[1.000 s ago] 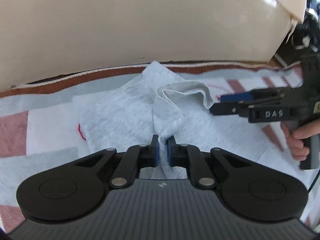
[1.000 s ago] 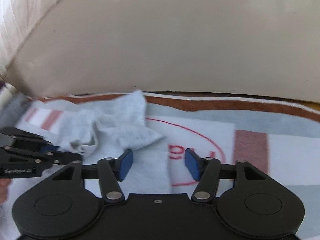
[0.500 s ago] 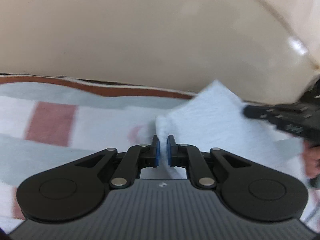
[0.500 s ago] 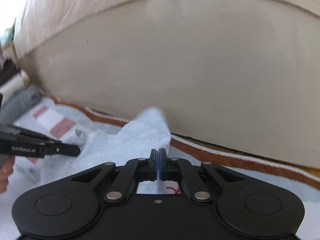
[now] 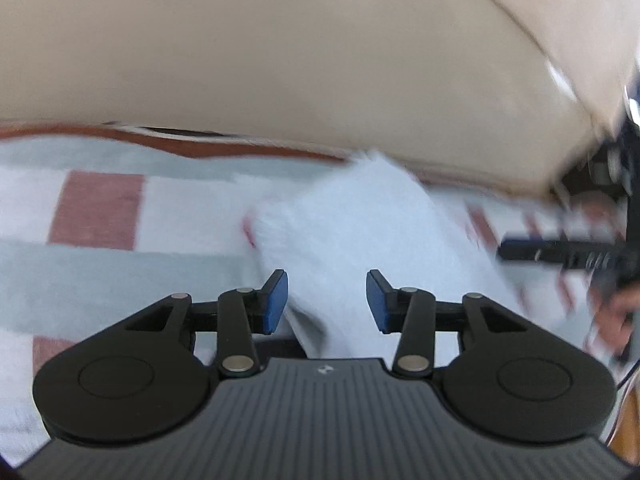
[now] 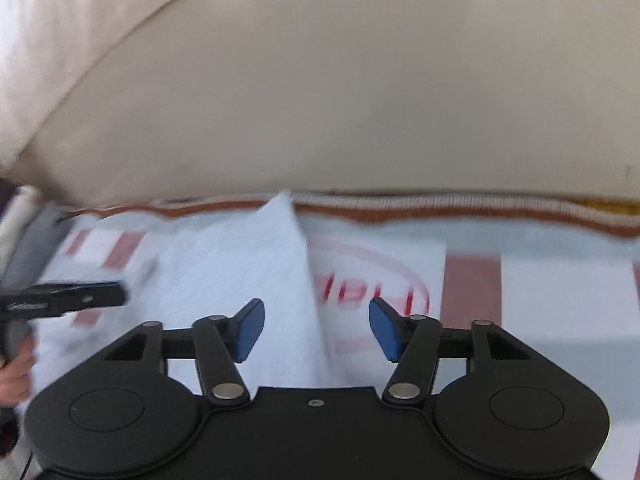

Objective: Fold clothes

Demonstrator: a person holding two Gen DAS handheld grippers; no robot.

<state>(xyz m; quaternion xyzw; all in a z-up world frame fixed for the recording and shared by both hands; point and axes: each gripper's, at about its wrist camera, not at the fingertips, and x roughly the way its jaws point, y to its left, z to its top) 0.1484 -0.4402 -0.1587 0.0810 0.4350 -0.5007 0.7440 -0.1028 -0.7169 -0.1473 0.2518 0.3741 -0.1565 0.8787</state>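
A pale grey garment [image 5: 352, 236] lies flat on a striped blanket, folded into a long strip; it also shows in the right wrist view [image 6: 236, 272]. My left gripper [image 5: 327, 301] is open, its blue pads either side of the garment's near end, holding nothing. My right gripper [image 6: 316, 330] is open over the garment's right edge, empty. Each gripper shows in the other's view: the right one [image 5: 560, 254] at the far right, the left one [image 6: 64, 300] at the far left. Both views are blurred.
The blanket [image 5: 96, 208] has pale blue, white and dusty red blocks, a brown border and a red round print [image 6: 376, 284]. A beige leather sofa back [image 6: 360, 100] rises right behind it. A hand [image 5: 616, 316] holds the right gripper.
Both grippers have opened and let go of the garment, which now lies flat. Both have drawn back a little toward me.
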